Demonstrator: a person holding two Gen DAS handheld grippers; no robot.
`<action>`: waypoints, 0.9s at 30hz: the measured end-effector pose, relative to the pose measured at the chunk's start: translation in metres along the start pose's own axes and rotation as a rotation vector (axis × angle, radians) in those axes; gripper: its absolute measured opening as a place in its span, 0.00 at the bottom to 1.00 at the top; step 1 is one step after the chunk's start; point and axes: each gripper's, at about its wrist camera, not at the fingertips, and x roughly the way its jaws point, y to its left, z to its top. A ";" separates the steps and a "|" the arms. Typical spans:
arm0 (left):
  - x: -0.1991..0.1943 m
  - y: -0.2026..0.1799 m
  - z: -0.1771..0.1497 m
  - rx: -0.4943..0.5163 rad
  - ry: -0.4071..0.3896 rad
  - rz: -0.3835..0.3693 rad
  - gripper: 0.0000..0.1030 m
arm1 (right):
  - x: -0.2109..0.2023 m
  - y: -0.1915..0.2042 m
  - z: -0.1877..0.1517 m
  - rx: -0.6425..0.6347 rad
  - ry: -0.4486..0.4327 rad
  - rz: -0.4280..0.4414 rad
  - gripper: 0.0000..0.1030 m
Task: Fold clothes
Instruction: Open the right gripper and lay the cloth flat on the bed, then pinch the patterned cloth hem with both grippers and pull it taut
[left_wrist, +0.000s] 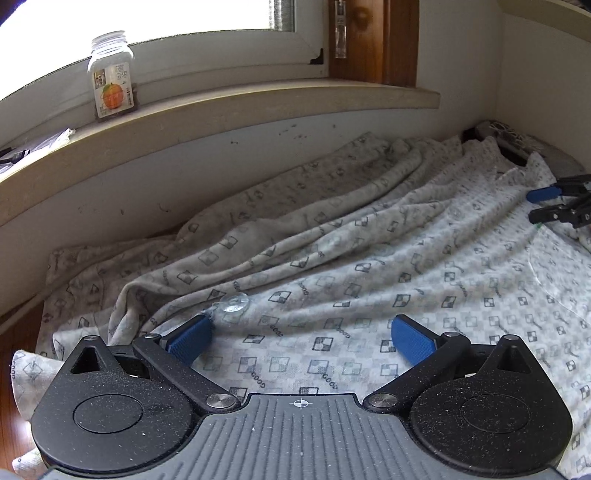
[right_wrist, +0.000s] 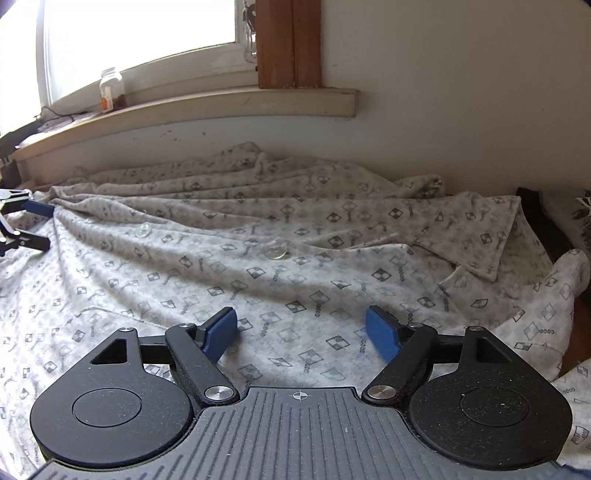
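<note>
Shirt (right_wrist: 280, 258) spread below the windowsill (right_wrist: 221, 107) — jar (left_wrist: 110, 75) on the sill

Clear plastic jar (left_wrist: 110, 75) with orange-fruit label upright on windowsill (left_wrist: 258, 107); wooden window frame (left_wrist: 373, 40) beside.

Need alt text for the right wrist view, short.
The right tool hovers open over a grey patterned shirt spread out and rumpled, collar at right. The left tool shows at the left edge; a jar stands on the windowsill behind.
</note>
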 end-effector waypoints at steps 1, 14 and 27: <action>-0.001 0.000 0.000 -0.001 -0.001 0.004 1.00 | 0.000 0.000 0.000 0.001 0.000 0.001 0.77; -0.081 -0.007 -0.020 -0.025 0.075 0.134 1.00 | -0.026 0.019 -0.004 -0.082 -0.083 -0.007 0.81; -0.185 -0.074 -0.094 0.202 0.136 0.099 0.63 | -0.119 0.123 -0.063 -0.328 0.002 0.141 0.65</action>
